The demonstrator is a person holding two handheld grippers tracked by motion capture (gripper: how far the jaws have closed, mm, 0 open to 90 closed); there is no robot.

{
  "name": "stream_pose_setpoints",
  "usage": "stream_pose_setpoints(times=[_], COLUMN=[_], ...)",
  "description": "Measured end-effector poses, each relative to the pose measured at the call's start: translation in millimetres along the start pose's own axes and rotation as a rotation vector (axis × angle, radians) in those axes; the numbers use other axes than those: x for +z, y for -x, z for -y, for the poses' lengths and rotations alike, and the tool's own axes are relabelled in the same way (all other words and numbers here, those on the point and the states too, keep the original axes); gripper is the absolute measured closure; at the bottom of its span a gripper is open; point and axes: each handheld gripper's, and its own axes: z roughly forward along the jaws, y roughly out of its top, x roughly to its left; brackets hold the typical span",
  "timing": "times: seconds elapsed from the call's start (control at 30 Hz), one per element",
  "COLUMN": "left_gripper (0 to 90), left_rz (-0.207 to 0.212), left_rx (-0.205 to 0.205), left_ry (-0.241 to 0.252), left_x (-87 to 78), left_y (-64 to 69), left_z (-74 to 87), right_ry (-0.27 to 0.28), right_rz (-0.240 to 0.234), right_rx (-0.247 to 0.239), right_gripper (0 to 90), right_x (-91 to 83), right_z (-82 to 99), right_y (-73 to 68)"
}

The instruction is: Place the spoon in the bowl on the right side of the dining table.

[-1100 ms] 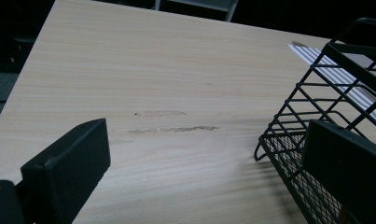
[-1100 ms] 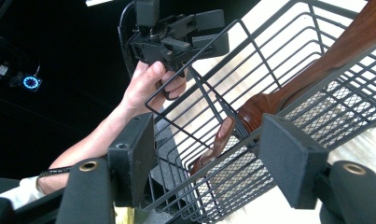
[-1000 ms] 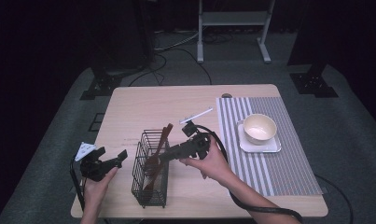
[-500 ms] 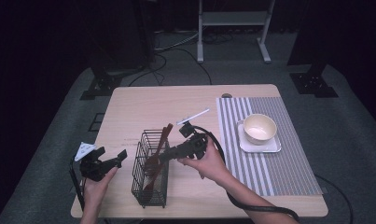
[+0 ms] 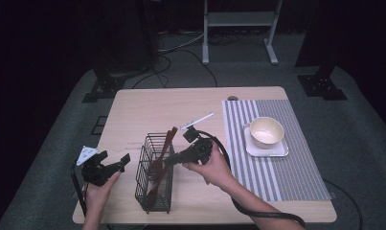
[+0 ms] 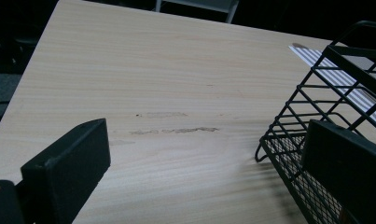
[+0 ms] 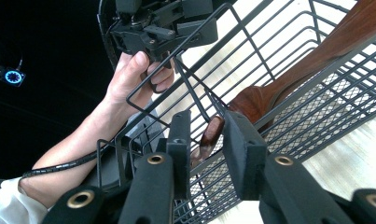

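At the near edge of the surface, the wire basket stands close to the front rim, left of centre, with bare wood open to its left and a wider bare stretch to its right before the striped mat. The left hand-held gripper hovers just left of the basket, near the surface's left edge, released: in the left gripper view its jaws stand wide apart with only bare wood between them, one jaw in front of the basket's corner. The right hand-held gripper reaches into the basket from the right; its jaws have just been closing, and in the right gripper view they stand narrowly apart around a basket wire, with the dark wooden spoon just beyond the tips. I cannot tell whether the pads press on the wire or the spoon. The basket holds wooden utensils: one handle leans out over the far rim, while a spoon bowl lies low against the mesh. Beyond the basket, a thin white stick lies on the wood near the mat's left edge. On the mat, at the right, a cream bowl sits on a square white plate; it looks empty. The far half of the surface is open wood up to its far edge.
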Motion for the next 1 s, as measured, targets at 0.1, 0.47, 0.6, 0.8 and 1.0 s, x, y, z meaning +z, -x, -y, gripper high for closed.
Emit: stream_pose_setpoints(times=[0.1, 0.47, 0.6, 0.8, 1.0], left_gripper=[0.3, 0.2, 0.2, 0.3, 0.2], left_rz=[-0.001, 0.000, 0.001, 0.001, 0.001], left_rx=[-0.001, 0.001, 0.002, -0.001, 0.002], left_ry=[0.001, -0.001, -0.001, -0.002, -0.002], left_x=[-0.2, 0.1, 0.1, 0.1, 0.2], left_y=[0.0, 0.4, 0.8, 0.6, 0.9], left_z=[-0.1, 0.0, 0.1, 0.0, 0.1], right_ry=[0.004, 0.026, 0.026, 0.041, 0.052], right_rz=[-0.004, -0.009, -0.004, 0.004, 0.016], right_rx=[0.000, 0.000, -0.002, -0.008, -0.022], right_gripper=[74.4, 81.4, 81.8, 82.6, 82.8], right_x=[-0.9, -5.2, -6.2, -8.3, -13.3], right_z=[0.4, 2.7, 3.1, 3.5, 2.2], right_y=[0.3, -0.2, -1.8, -2.8, -6.6])
